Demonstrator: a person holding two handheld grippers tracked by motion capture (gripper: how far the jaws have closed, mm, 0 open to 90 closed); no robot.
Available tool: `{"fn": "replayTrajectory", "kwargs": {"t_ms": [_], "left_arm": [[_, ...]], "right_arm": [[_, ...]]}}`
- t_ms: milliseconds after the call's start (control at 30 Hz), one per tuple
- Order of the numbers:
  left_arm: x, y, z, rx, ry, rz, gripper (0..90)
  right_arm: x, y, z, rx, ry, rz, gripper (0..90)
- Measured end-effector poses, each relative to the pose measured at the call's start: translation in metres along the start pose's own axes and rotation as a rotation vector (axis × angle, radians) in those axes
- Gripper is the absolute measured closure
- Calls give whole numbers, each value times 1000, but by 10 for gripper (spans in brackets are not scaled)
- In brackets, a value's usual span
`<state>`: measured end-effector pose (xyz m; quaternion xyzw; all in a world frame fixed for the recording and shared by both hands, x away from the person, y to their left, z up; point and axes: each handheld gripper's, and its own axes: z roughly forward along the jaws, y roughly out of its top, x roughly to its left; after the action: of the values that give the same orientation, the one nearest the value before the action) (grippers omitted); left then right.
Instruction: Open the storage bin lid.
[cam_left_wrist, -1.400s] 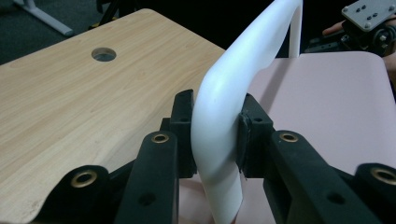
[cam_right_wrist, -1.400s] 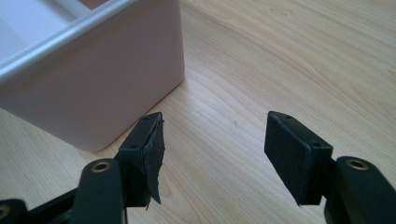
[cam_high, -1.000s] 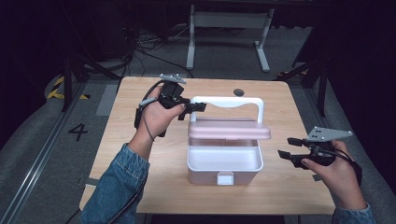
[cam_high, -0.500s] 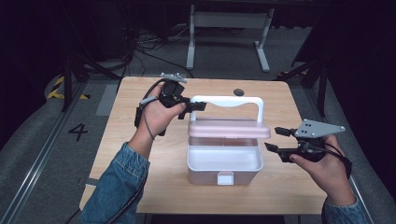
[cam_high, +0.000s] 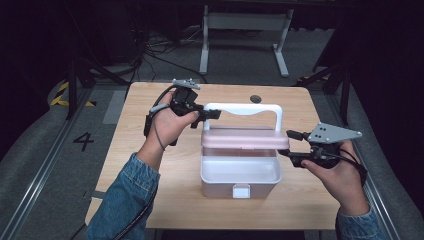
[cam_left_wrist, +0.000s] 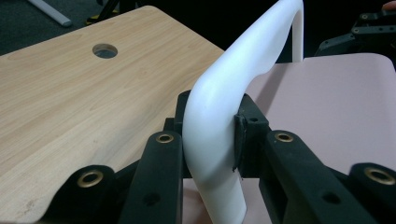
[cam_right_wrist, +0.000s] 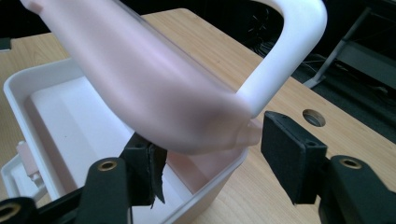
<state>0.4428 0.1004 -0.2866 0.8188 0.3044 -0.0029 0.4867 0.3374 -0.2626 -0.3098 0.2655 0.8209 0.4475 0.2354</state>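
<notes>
White box (cam_high: 240, 175) with a pink lid (cam_high: 245, 138) raised open, mid-table (cam_high: 150, 165) | left gripper (cam_left_wrist: 212, 135) clamped on the lid's white handle (cam_left_wrist: 224, 107) | right gripper (cam_right_wrist: 210, 154) jaws spread wide around the lid's right corner

pink lid (cam_right_wrist: 154, 93) blurred and cut off at top, white handle (cam_left_wrist: 224, 116) foot cut off

I see a wooden table (cam_high: 150, 165) with a round cable hole (cam_high: 256, 99) (far edge), a white metal stand (cam_high: 245, 30) behind.
</notes>
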Motion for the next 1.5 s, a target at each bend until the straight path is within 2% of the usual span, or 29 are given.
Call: {"fn": "replayTrajectory", "kwargs": {"t_ms": [233, 400, 500, 533, 700, 867, 1133, 1267, 1500], "left_arm": [[-3, 0, 0, -9, 6, 15, 712], [-7, 0, 2, -13, 18, 32, 603], [-9, 0, 2, -5, 42, 58, 545], [-10, 0, 1, -12, 53, 71, 525], [-10, 1, -11, -46, 69, 74, 460], [-10, 0, -22, -54, 91, 85, 446], [-7, -11, -39, -43, 164, 78, 439], [-4, -19, -46, -47, 178, 67, 438], [-2, -29, -53, -44, 185, 54, 437]], "right_arm": [[3, 4, -1, -8, 7, 6, 484], [4, 6, -2, -12, 2, -6, 515], [4, 7, -4, -7, -3, -9, 542], [4, 8, -5, -4, -9, -16, 548], [4, 9, -6, -8, -11, -12, 549], [4, 14, -7, -15, -18, -17, 550], [3, 21, -9, -25, -35, -23, 565], [3, 26, -9, -25, -48, -36, 575], [0, 33, -8, -34, -72, -26, 600]]}}
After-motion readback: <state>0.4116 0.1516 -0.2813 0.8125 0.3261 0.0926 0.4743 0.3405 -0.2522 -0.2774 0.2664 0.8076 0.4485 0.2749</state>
